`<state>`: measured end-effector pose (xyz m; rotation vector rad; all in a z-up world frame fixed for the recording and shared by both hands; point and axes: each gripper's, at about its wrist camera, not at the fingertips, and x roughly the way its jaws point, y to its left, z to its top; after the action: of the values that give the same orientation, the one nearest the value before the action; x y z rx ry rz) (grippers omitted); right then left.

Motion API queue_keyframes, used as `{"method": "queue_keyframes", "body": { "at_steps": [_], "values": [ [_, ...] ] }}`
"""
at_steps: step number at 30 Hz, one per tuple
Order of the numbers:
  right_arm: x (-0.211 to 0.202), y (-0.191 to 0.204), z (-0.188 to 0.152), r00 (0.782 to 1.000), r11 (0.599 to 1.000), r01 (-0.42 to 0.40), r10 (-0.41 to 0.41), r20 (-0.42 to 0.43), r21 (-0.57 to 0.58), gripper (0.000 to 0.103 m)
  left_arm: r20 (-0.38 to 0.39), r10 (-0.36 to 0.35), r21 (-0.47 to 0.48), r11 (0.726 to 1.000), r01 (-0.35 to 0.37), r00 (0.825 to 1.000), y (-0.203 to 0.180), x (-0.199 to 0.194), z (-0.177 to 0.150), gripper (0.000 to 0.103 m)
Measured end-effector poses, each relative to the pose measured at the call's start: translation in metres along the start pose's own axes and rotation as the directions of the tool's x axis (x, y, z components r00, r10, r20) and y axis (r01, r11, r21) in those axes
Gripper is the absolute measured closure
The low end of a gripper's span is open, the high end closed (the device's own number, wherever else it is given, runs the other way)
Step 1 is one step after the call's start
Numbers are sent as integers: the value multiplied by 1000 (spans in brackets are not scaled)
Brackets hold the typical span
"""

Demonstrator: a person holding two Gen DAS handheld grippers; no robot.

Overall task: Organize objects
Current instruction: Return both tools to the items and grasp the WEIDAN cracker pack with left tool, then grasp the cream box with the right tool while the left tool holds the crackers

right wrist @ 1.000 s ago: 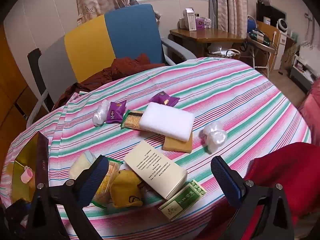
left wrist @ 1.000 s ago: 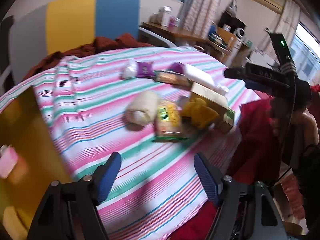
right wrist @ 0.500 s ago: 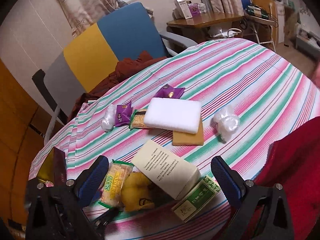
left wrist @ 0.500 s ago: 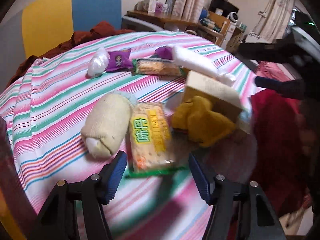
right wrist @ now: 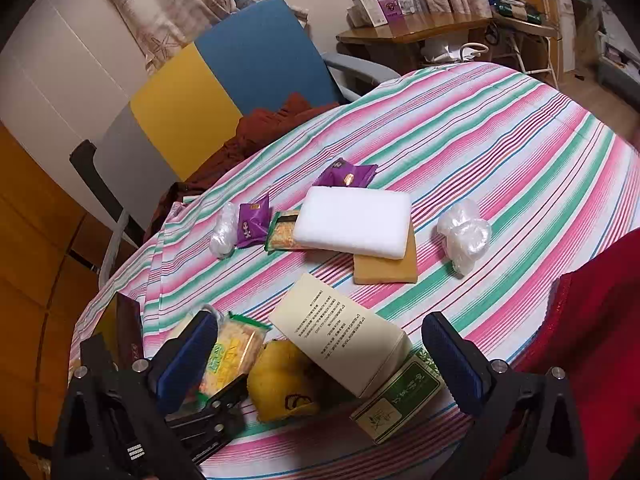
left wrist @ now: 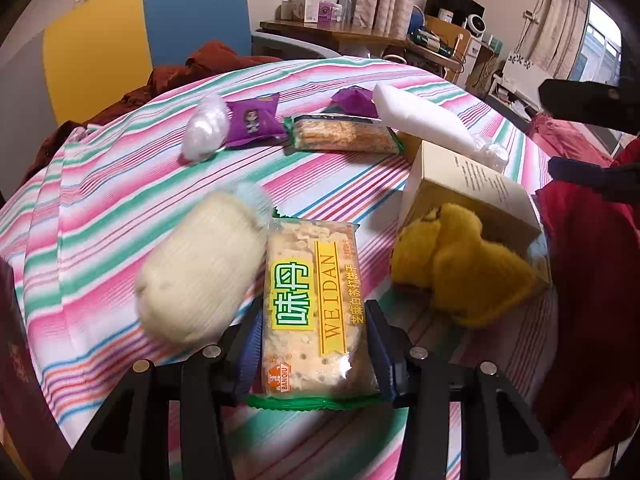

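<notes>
On the striped tablecloth (left wrist: pixel 120 184) lies a clear packet of crackers (left wrist: pixel 312 304) with yellow and green print. My left gripper (left wrist: pixel 316 356) is shut on its near end, one blue pad on each side. A cream knitted roll (left wrist: pixel 204 276) touches the packet's left side. A yellow plush toy (left wrist: pixel 460 268) lies to its right against a cream box (left wrist: pixel 468 184). My right gripper (right wrist: pixel 320 360) hangs open above the cream box (right wrist: pixel 340 336) and the plush toy (right wrist: pixel 284 384), holding nothing.
Farther back lie a white foam block (right wrist: pixel 352 220) on a brown pad (right wrist: pixel 384 268), two purple sachets (right wrist: pixel 252 224), a green-wrapped snack bar (left wrist: pixel 344 136) and two plastic wads (right wrist: pixel 464 236). A green box (right wrist: pixel 400 396) sits by the table's near edge. A colourful chair (right wrist: pixel 224 80) stands behind.
My left gripper moved forward and down onto the cracker packet and closed on it. The right gripper stayed open and tilted slightly over the cream box.
</notes>
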<state>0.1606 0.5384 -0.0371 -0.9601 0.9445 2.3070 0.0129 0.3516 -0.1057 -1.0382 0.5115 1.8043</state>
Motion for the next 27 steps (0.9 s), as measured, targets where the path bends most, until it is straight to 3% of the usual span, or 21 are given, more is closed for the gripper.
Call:
{"method": "queue_keyframes", "body": {
  "at_steps": [13,19,20,21,22,27],
  "values": [
    [6,-7,2,998,999,-27,29,-47,40,0,66,32,3,999,-33,997,9,-32,-49,55],
    [20,4,8,987,996,72,-79,-137,-54,0,89,27,-14,1000,-26,996,13,-37,-58,55],
    [28,20,12,971,973,121,-157,-179,-199,0,93,31,-9,1000,-30,995,12,-38,-59,54],
    [28,20,12,971,973,121,-157,-179,-199,0,97,31,-9,999,-31,995,12,-38,-59,54],
    [35,34,14,951,923,160,-240,-197,-349,0,100,30,-13,999,-29,995,12,-38,-59,55],
    [51,47,13,906,810,143,-338,-254,-568,8,104,26,-22,999,-24,994,14,-37,-60,55]
  ]
}}
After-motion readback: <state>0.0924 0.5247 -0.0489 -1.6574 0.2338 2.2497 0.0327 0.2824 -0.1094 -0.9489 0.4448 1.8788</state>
